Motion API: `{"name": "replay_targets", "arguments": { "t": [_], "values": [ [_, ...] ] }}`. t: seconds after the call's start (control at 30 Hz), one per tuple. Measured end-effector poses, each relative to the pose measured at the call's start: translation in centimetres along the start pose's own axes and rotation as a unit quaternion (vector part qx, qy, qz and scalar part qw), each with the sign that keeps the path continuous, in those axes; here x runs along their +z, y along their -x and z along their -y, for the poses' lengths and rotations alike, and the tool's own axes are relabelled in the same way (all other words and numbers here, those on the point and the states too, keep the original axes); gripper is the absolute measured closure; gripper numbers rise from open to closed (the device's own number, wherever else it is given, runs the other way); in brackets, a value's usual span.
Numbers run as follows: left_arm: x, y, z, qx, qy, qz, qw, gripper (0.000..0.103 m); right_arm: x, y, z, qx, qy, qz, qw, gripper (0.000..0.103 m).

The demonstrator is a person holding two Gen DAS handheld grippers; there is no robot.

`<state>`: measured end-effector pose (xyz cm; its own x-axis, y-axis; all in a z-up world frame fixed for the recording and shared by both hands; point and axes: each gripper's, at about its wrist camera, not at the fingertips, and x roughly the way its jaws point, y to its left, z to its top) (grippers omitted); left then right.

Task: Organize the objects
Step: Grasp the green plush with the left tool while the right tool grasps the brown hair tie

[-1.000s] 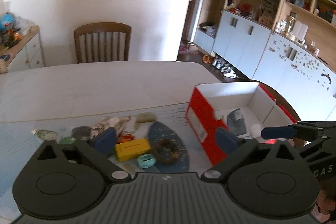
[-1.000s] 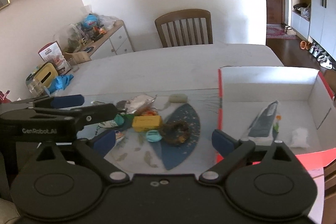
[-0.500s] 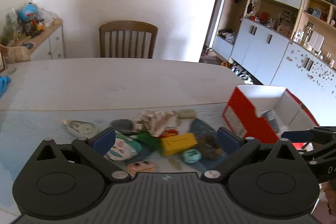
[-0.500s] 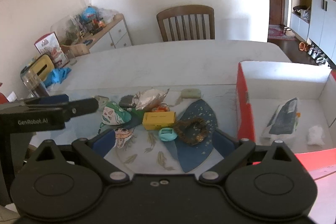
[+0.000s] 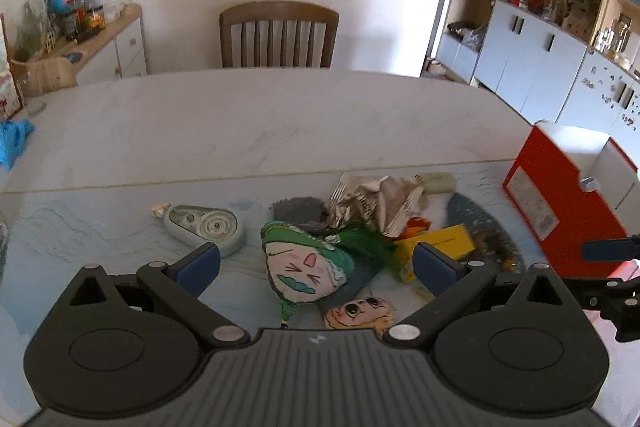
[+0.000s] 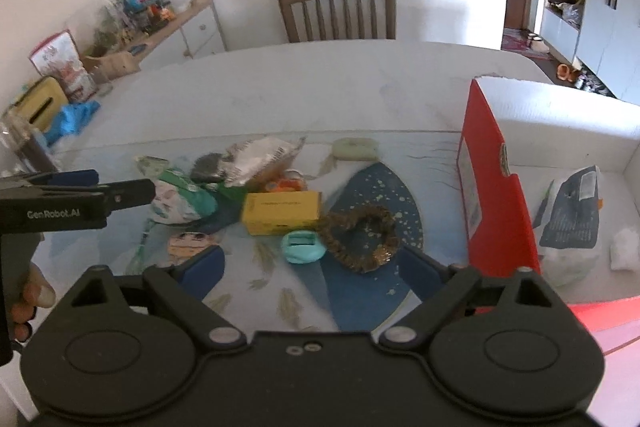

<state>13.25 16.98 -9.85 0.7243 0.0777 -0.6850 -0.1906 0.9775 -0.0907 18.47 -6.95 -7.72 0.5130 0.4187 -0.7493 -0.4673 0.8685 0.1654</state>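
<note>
A pile of small objects lies on the table: a green-and-white face pouch (image 5: 304, 263) (image 6: 180, 199), a yellow box (image 6: 282, 213) (image 5: 440, 247), a teal clip (image 6: 302, 247), a brown scrunchie (image 6: 362, 235), a crumpled silver wrapper (image 5: 376, 199) (image 6: 260, 155), and a grey correction-tape dispenser (image 5: 204, 225). My left gripper (image 5: 316, 265) is open, just above the face pouch. My right gripper (image 6: 310, 269) is open, near the teal clip and scrunchie. A red-and-white box (image 6: 496, 187) (image 5: 560, 195) at the right holds a dark packet (image 6: 576, 207).
A pale soap bar (image 6: 356, 149) lies behind the pile. A blue fan-shaped mat (image 6: 372, 291) lies under the scrunchie. A wooden chair (image 5: 278, 35) stands at the table's far side. A cluttered sideboard (image 5: 80, 39) is at the left, cabinets (image 5: 540, 59) at the right.
Both grippers swung left, away from the red box and over the pile. The left gripper came closer to the face pouch. Both stayed open.
</note>
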Motion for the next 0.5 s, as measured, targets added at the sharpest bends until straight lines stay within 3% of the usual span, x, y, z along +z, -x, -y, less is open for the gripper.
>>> {"name": "replay_targets", "arguments": {
  "t": [0.2,0.5],
  "values": [
    [-0.3,-3.3,-0.1,0.004,-0.017,-0.018,0.9997,0.0,0.4,-2.6,0.8,-0.035,0.001,-0.02,0.999,0.028],
    [-0.2,-5.4,0.0,0.004,-0.033,-0.031,0.999,0.0,1.2,-6.2,1.9,-0.021,-0.013,-0.048,0.999,0.051]
  ]
}}
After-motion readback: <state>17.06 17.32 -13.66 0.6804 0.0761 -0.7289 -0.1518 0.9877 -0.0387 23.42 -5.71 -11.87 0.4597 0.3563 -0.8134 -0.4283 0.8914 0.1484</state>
